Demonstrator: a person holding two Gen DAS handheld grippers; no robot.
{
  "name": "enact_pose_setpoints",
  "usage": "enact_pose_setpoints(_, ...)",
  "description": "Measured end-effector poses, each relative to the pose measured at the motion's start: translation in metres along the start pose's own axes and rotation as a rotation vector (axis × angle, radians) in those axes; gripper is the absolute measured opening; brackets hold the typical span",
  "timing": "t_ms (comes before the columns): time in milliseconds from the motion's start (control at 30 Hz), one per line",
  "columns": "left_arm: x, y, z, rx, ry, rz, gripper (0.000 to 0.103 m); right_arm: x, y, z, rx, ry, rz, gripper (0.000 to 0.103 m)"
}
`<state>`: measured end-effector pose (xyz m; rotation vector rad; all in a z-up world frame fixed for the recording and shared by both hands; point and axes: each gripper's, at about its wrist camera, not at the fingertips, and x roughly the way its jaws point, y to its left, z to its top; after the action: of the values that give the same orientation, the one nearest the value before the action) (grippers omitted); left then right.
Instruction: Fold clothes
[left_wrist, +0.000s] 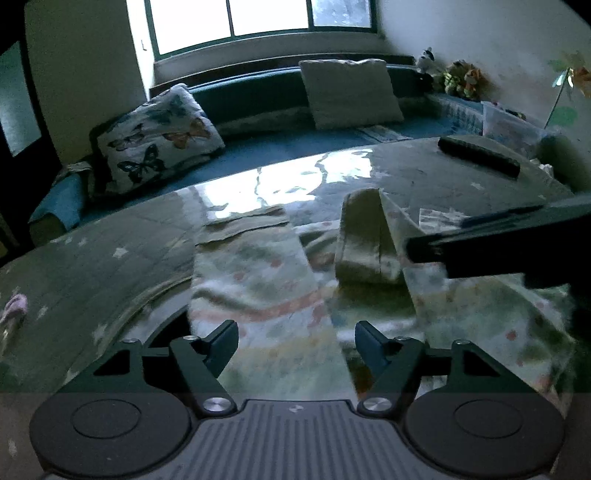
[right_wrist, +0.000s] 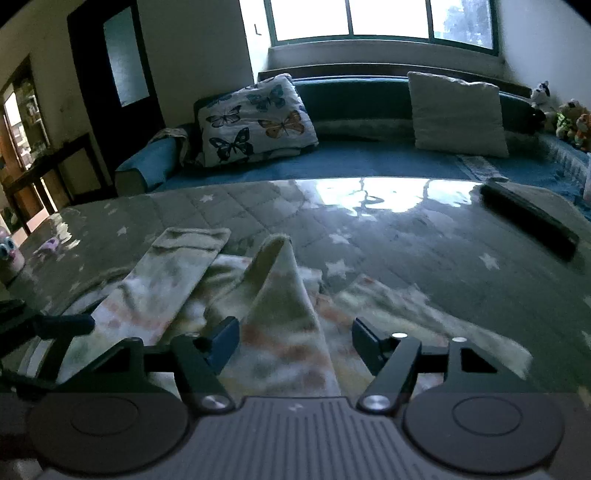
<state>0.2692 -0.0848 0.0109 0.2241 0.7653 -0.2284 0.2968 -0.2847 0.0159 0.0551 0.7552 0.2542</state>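
Likely soft and limp, the pastel printed garment (right_wrist: 280, 332) is lying rumpled on the table (right_wrist: 424, 240) at twelve o'clock, both hand-held grippers (left_wrist: 295, 341) (right_wrist: 295, 341) hovering spread, its raised fold offering hold.

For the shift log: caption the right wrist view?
Open right gripper poised over rumpled pastel garment on star-print table.

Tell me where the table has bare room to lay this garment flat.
Free: the glossy stretch of table between the pale patterned garment and the dark remote. Also left, between the garment and the small toys. Crowded: the near middle, where the garment lies rumpled.
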Motion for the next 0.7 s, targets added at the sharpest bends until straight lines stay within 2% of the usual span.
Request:
enact_pose_setpoints(33, 0.005, -0.001, 0.003, 0.004, 0.004, -0.001, 0.072, 0.007, 0.001, 0.004, -0.001, 0.003, 0.002, 0.066)
enact_pose_setpoints(233, 0.029, 0.004, 0.008, 0.001, 0.054, -0.008, 0.043, 0.042, 0.002, 0.019, -0.005, 0.035, -0.005, 0.052)
enact_pose_setpoints(300, 0.031, 0.006, 0.007, -0.001, 0.052, -0.019, 0.035, 0.044, 0.000, 0.019, 0.001, 0.035, -0.004, 0.043)
enact_pose_setpoints(333, 0.031, 0.007, 0.007, -0.002, 0.051, -0.022, 0.024, 0.045, 0.000, 0.019, 0.003, 0.036, -0.003, 0.036)
enact_pose_setpoints(367, 0.031, 0.008, 0.007, -0.004, 0.051, -0.023, 0.016, 0.047, -0.001, 0.019, 0.006, 0.036, -0.002, 0.027)
enact_pose_setpoints(400, 0.030, 0.010, 0.006, -0.007, 0.049, -0.023, 0.012, 0.047, -0.001, 0.019, 0.009, 0.036, -0.003, 0.022)
enact_pose_setpoints(433, 0.028, 0.010, 0.006, -0.013, 0.044, -0.024, 0.008, 0.045, -0.001, 0.020, 0.006, 0.033, -0.012, 0.011)
enact_pose_setpoints(533, 0.021, 0.013, 0.004, -0.028, 0.023, -0.018, 0.004, 0.035, -0.003, 0.019, 0.007, 0.021, -0.012, 0.004)
enact_pose_setpoints(700, 0.001, 0.022, 0.004, -0.073, -0.017, 0.006, 0.002, 0.009, -0.007, 0.019, -0.002, -0.012, -0.029, 0.004)
